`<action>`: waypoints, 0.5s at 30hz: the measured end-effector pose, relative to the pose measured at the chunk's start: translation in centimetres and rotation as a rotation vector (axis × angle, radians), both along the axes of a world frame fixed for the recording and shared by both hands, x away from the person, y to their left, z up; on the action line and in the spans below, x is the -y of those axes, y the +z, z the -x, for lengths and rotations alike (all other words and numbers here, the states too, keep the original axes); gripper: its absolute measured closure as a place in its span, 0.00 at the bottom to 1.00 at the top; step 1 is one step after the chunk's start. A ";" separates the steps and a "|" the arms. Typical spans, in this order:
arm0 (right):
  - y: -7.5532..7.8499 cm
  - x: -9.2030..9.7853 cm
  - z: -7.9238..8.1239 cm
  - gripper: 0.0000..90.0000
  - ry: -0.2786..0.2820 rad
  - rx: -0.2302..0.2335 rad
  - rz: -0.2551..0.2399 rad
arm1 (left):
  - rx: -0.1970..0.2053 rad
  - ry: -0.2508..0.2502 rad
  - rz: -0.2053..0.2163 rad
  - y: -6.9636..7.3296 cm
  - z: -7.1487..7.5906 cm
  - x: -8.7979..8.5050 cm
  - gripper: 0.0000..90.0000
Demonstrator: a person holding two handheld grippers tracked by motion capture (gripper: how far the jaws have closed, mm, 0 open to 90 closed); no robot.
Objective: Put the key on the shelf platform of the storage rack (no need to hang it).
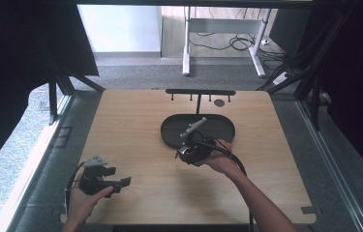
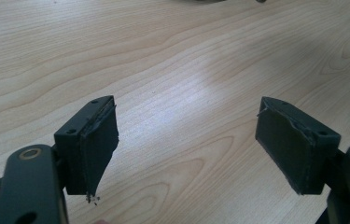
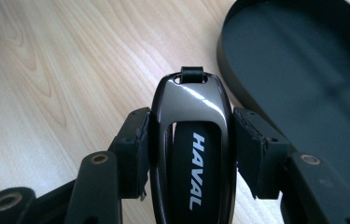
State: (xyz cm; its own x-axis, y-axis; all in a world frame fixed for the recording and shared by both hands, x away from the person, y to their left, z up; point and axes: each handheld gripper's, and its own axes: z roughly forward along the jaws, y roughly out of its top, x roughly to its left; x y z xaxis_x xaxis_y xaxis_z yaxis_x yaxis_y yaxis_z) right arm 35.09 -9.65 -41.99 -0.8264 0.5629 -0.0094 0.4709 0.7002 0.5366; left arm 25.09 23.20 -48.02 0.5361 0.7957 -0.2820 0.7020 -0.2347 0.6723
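Right tongs (image 3: pixel 191 154) around glossy, rounded key fob (image 3: pixel 192 140).

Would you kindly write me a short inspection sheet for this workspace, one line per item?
Surface: light wooden table, bare where it shows.
Job's things: a glossy black car key fob marked HAVAL; a black oval tray with nothing seen in it; a black rack with small hooks behind the tray.
Clutter: a small dark round disc near the rack.
Grippers: the left hand-held gripper is open over bare wood; the right hand-held gripper is shut on the key fob beside the tray's rim.
Cables: a black cable trails along the right forearm.
Surroundings: grey floor, a white desk frame and loose floor cables beyond the table.
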 end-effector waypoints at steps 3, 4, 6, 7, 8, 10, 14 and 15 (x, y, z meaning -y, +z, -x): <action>0.3 0.1 -0.3 0.55 -0.008 0.007 -0.007 | -0.001 -0.001 -0.002 0.0 0.0 0.0 0.24; 0.4 0.1 -0.3 0.55 -0.011 0.008 -0.010 | 0.000 0.000 -0.001 0.0 0.0 0.0 0.24; 0.6 0.1 -0.5 0.55 -0.014 0.013 -0.014 | 0.001 0.001 0.001 0.0 0.0 0.0 0.24; 0.6 0.1 -0.6 0.55 -0.020 0.013 -0.019 | 0.001 0.001 0.001 0.0 0.0 0.0 0.24; 0.7 0.2 -0.7 0.55 -0.020 0.014 -0.018 | 0.002 0.001 0.001 0.0 0.0 0.0 0.24; 0.7 0.2 -0.9 0.55 -0.030 0.015 -0.017 | 0.002 0.003 0.000 0.0 0.0 -0.1 0.24; 0.8 0.5 -1.5 0.55 -0.047 0.019 -0.024 | 0.002 0.001 0.001 0.0 0.0 0.0 0.24; 0.9 0.5 -1.5 0.55 -0.050 0.017 -0.023 | 0.002 0.001 0.000 0.0 0.0 0.0 0.24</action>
State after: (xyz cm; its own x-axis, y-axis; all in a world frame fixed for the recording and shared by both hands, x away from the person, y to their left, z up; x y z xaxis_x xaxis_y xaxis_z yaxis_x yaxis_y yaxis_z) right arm 36.64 -10.17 -41.12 -0.7972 0.6036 -0.0095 0.4957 0.6636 0.5602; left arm 25.09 23.23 -48.02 0.5360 0.7960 -0.2813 0.7012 -0.2341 0.6735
